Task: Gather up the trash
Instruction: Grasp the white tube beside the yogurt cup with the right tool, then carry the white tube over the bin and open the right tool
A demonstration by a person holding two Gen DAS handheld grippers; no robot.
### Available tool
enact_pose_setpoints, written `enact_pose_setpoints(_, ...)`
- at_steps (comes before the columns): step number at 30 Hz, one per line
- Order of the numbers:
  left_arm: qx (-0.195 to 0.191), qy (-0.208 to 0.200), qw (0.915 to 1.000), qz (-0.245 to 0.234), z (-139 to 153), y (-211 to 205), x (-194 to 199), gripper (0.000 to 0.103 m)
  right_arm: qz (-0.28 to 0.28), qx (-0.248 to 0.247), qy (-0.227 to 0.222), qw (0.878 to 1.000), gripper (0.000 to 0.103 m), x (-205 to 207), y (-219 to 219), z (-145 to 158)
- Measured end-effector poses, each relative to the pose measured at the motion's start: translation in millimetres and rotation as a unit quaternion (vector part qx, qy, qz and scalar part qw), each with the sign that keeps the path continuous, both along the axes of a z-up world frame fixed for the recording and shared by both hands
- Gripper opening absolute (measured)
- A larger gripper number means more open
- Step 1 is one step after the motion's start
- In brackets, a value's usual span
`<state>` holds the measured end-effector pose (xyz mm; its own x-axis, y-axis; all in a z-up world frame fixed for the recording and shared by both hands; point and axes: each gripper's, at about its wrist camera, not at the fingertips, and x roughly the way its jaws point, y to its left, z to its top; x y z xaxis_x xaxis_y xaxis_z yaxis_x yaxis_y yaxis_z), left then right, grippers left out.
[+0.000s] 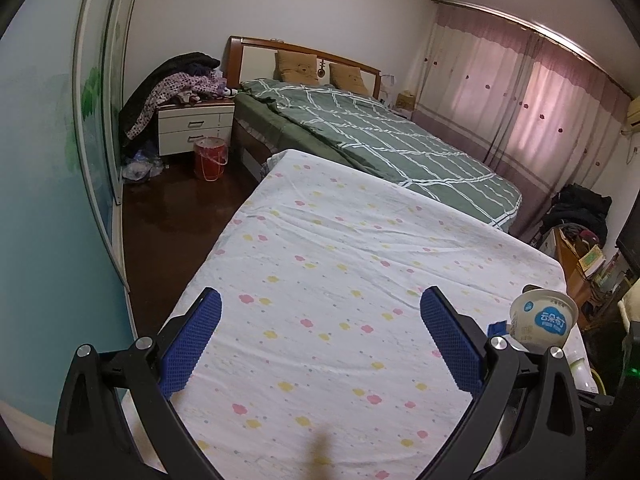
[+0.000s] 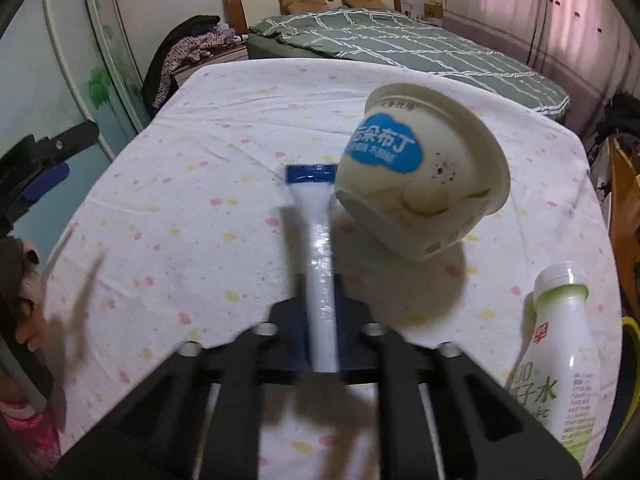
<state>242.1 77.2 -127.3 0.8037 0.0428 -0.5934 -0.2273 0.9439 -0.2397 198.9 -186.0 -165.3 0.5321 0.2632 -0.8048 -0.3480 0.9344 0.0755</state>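
Note:
My right gripper (image 2: 320, 300) is shut on a long white wrapped packet (image 2: 318, 232) with a blue far end, low over the flowered white tablecloth (image 2: 200, 200). A cream pudding cup (image 2: 420, 172) with a blue label is tilted just right of the packet's blue end, touching or nearly touching it. A white and green drink bottle (image 2: 568, 360) stands at the right. In the left wrist view my left gripper (image 1: 320, 308) is open and holds nothing over the cloth. The pudding cup (image 1: 544, 316) shows past its right finger.
Beyond the cloth-covered table (image 1: 320, 220) is a bed with a green quilt (image 1: 380, 132). A nightstand piled with clothes (image 1: 192, 120) and a red bucket (image 1: 210, 158) stand at the left on the dark floor. Pink curtains and cluttered boxes (image 1: 576, 248) are on the right.

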Motion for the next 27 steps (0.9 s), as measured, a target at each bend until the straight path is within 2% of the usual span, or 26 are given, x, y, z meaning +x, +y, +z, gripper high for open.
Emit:
enact_pose_setpoints(8,-0.002,0.001,1.0,-0.004,-1.0,-3.7,1.0,0.098,0.013,0.051,-0.037,0.998,0.008,-38.3,-12.6,35.9)
enact_pose_setpoints(13,0.005,0.005,0.9999,-0.016,-3.0,-12.0,2.8,0.098,-0.014,0.082,-0.066,0.994,0.008,-60.8,-51.9,63.5)
enact_pose_setpoints(18,0.017,0.009,0.9993,-0.031,-3.9,-25.0,3.5,0.098,-0.095,0.087,-0.093,0.987,0.008,-70.3,-116.0,75.5)
enact_pose_setpoints(21,0.019,0.014,0.9986,-0.047,-4.2,-34.8,4.4,0.098,-0.166,0.084,-0.089,0.978,0.008,-72.1,-168.7,68.4)
enact_pose_setpoints(24,0.016,0.016,0.9971,-0.072,-0.7,-51.8,0.8,0.098,-0.234,0.078,-0.084,0.965,0.008,-74.9,-214.4,58.3)
enact_pose_setpoints(27,0.015,0.013,0.9952,-0.096,3.0,-70.1,-4.7,0.098,-0.306,0.069,-0.078,0.946,0.009,-78.3,-261.4,44.4)
